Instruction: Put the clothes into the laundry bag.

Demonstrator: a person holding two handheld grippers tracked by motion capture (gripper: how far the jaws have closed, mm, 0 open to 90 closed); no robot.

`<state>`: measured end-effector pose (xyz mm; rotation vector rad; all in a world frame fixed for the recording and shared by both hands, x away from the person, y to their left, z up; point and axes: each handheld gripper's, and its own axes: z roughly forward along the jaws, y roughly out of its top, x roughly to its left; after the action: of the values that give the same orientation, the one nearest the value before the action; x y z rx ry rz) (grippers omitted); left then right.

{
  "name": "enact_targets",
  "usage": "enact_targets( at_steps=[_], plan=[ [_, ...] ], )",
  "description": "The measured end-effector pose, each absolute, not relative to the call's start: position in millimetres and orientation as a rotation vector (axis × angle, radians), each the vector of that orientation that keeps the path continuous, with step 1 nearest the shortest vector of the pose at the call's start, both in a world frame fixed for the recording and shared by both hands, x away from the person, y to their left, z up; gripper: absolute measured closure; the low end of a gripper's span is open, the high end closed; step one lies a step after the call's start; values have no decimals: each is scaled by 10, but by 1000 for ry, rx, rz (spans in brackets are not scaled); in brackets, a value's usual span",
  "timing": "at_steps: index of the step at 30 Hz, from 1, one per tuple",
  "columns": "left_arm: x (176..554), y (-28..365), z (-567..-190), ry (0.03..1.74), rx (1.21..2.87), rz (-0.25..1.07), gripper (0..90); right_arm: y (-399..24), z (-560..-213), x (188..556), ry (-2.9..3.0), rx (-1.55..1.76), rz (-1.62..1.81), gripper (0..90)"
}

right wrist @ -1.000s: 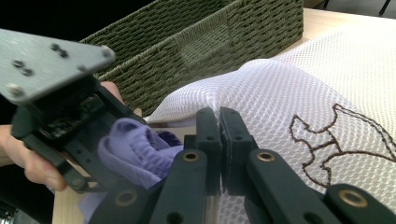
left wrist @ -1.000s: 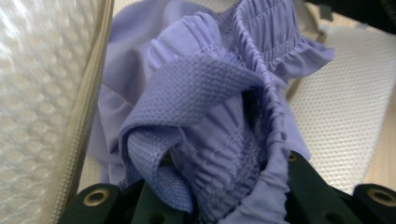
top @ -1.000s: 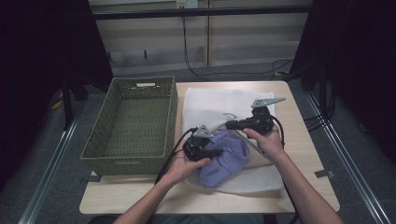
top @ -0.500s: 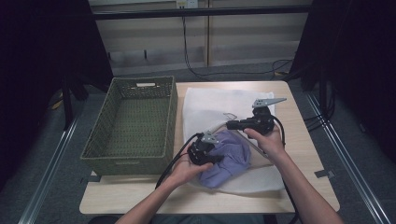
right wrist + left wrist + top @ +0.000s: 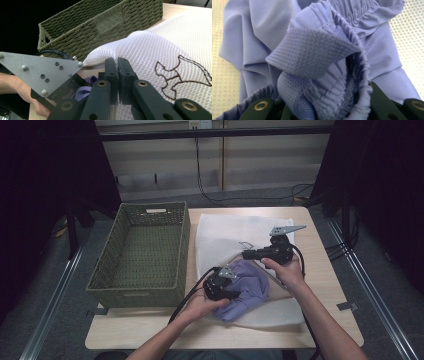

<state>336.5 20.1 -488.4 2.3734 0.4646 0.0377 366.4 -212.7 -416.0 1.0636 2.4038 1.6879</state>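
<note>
**Lilac garment at the mouth of the mesh bag**

My left gripper (image 5: 239, 292) has its jaws pinched on the lilac garment (image 5: 247, 287), with the elastic waistband bunched between them in the left gripper view; they are closed down to the thickness of that cloth. The garment lies crumpled on the near part of the bench (image 5: 150, 327), resting on the lower layer of the white mesh bag (image 5: 227, 232), just right of the green wicker basket (image 5: 140, 252).

My right gripper (image 5: 117, 65) is clamped tight on the upper edge of the mesh bag, pads pressed together on the netting, and holds that edge lifted above the garment. A brown embroidered outline (image 5: 178, 72) sits on the bag just beside the jaws. The basket stands beyond the raised mesh in the right gripper view.
</note>
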Motion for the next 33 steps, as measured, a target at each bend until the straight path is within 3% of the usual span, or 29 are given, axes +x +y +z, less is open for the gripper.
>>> enact_targets(
  at_steps=[7,13,20,33],
  plan=[
    [3343,232,-4820,514,2322,23,689,-2131,-4166,3665,2405,1064,1688,878],
    [3365,298,-4756,596,2218,7,578,-2119,-4166,3662,2407,1063,1683,878],
    [3298,345,-4629,539,2226,72,473,-2110,-4171,3664,2414,1061,1678,879],
    [3178,501,-4453,546,2123,55,400,-2109,-4177,3665,2410,1078,1687,881]
  ],
)
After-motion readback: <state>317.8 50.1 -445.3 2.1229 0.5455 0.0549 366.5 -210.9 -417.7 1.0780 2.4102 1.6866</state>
